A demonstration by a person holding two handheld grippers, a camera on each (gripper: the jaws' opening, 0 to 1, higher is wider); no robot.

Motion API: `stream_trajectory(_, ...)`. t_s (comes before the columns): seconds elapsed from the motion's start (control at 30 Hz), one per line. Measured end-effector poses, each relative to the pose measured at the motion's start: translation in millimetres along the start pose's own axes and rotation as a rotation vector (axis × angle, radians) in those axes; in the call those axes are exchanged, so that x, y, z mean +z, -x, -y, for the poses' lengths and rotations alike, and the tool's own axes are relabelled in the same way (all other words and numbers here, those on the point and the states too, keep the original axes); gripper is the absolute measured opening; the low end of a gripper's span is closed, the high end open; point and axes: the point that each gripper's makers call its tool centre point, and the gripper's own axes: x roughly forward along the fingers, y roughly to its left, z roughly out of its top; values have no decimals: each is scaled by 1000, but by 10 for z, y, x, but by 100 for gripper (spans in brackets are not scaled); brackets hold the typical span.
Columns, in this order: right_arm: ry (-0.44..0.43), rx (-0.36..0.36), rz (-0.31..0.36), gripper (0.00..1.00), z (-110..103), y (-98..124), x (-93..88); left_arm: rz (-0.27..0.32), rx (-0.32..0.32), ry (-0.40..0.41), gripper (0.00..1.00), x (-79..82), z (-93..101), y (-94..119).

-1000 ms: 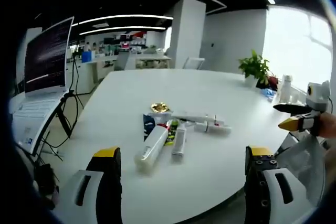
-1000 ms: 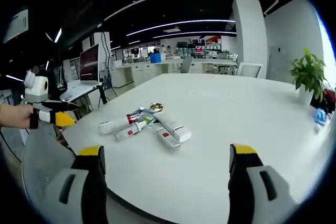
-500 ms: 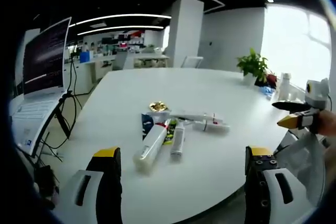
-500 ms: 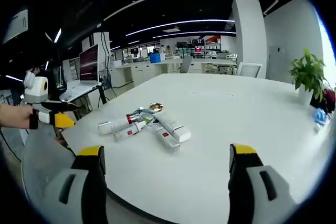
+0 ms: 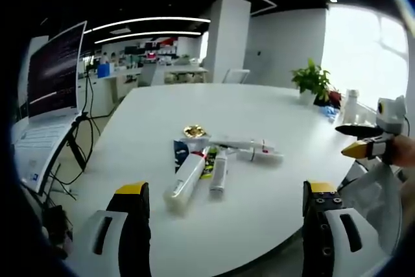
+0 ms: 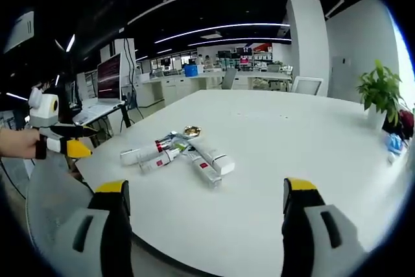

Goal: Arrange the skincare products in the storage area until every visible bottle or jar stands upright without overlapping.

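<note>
Several skincare tubes lie flat in a loose pile on the white round table [image 5: 259, 121]. A large white tube [image 5: 185, 180] lies nearest my left gripper, a slimmer white tube [image 5: 218, 172] beside it, and a long tube [image 5: 249, 149] across the back. A gold-lidded jar [image 5: 192, 132] sits behind them. In the right gripper view the same pile [image 6: 181, 154] includes a white tube [image 6: 211, 156] and the gold jar [image 6: 191, 132]. My left gripper [image 5: 224, 205] is open, well short of the pile. My right gripper [image 6: 202, 202] is open too, also apart from it.
A laptop [image 5: 55, 72] on a stand is to the left of the table. A potted plant [image 5: 314, 82] and a white bottle [image 5: 353, 107] stand at the table's far right. A white chair back [image 6: 55, 205] sits at the table edge. An office with desks lies behind.
</note>
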Motion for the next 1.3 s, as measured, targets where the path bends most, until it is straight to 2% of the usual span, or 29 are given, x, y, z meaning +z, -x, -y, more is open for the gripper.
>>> stream_trajectory(0.33, -3, 1, 2, 99, -4, 2, 5, 0, -1, -1, 97, 3, 7, 5)
stream_trajectory(0.6, -37, 45, 11, 99, -63, -4, 46, -14, 14, 6, 97, -21, -29, 1)
stream_trajectory(0.73, -26, 77, -12, 99, -71, -39, 22, -29, 15, 7, 97, -44, -28, -10)
stream_trajectory(1.0, -21, 121, -36, 96, 82, -55, 26, -57, 46, 22, 95, -89, -86, -32)
stream_trajectory(1.13, -19, 132, -46, 94, 203, -99, 33, -60, 65, 33, 97, -93, -126, -36)
stream_trajectory(1.3, 2, 153, -49, 92, 327, -206, 122, -59, 92, 25, 97, -91, -174, -45)
